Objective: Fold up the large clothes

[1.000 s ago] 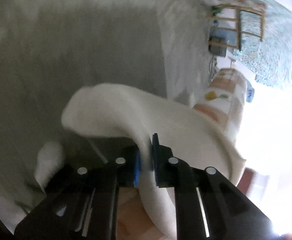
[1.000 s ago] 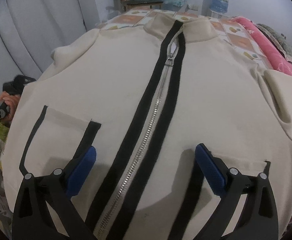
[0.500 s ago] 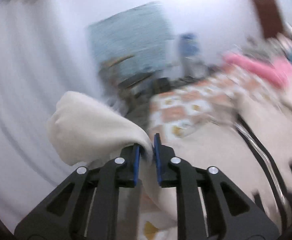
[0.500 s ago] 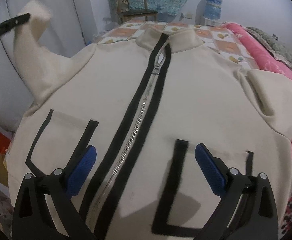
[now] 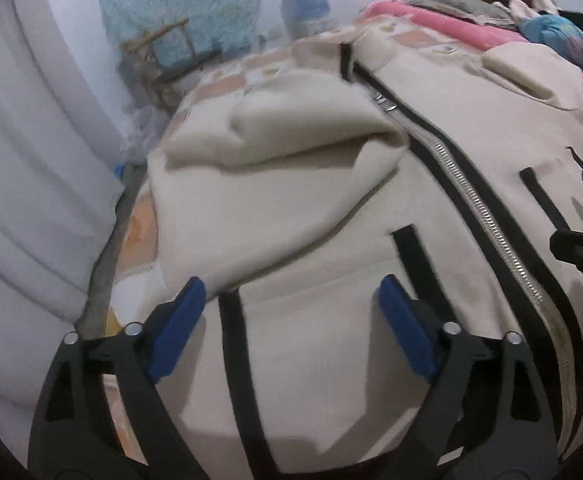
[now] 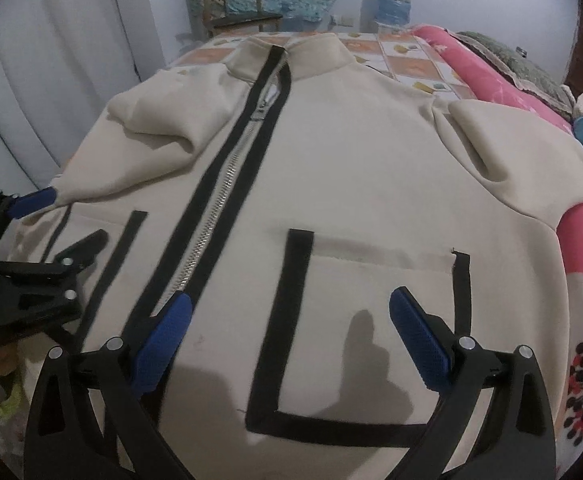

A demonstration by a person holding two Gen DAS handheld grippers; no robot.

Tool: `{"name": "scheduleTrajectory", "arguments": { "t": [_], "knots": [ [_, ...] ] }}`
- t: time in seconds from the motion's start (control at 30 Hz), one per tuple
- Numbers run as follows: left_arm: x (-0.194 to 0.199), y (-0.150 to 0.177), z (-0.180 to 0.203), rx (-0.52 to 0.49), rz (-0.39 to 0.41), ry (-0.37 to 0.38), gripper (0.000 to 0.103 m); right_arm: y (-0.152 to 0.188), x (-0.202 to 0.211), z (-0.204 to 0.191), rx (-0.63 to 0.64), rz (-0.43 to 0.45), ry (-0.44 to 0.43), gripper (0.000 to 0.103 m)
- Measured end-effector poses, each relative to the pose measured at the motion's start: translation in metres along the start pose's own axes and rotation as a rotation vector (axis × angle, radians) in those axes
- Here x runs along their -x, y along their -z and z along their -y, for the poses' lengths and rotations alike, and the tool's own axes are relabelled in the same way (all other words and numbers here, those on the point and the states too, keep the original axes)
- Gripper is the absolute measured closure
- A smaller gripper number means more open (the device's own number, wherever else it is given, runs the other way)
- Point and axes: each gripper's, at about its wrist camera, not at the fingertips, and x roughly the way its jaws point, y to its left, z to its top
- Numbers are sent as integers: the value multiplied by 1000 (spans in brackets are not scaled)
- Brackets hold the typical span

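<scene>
Bed [image 6: 423, 68], jacket [image 6: 351, 168], both grippers [image 5: 291, 320] [image 6: 291, 332] spread wide

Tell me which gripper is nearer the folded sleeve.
Left. The left gripper hangs open right beside the folded sleeve, one fingertip at its edge. The right gripper is open across the zipper, over the other pocket.

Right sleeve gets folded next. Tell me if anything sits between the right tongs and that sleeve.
Nothing visible does. The right tongs hang open over the jacket's lower front, by its right pocket. Between them and the right sleeve lies only flat jacket fabric. The pink blanket lies beyond the sleeve.
</scene>
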Motion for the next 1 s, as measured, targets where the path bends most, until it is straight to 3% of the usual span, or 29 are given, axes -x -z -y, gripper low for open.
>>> {"name": "scheduleTrajectory", "arguments": {
  "t": [0.1,0.27,1.0],
  "knots": [
    [-4,1,-11,61,-25,24,8,1,-7,1,3,-22,17,7],
    [-19,9,-24,210,-63,131,7,7,-13,-1,18,-40,26,7],
    [-10,20,-20,202,-38,121,7,7,-14,1,3,-25,24,6]
  ]
}}
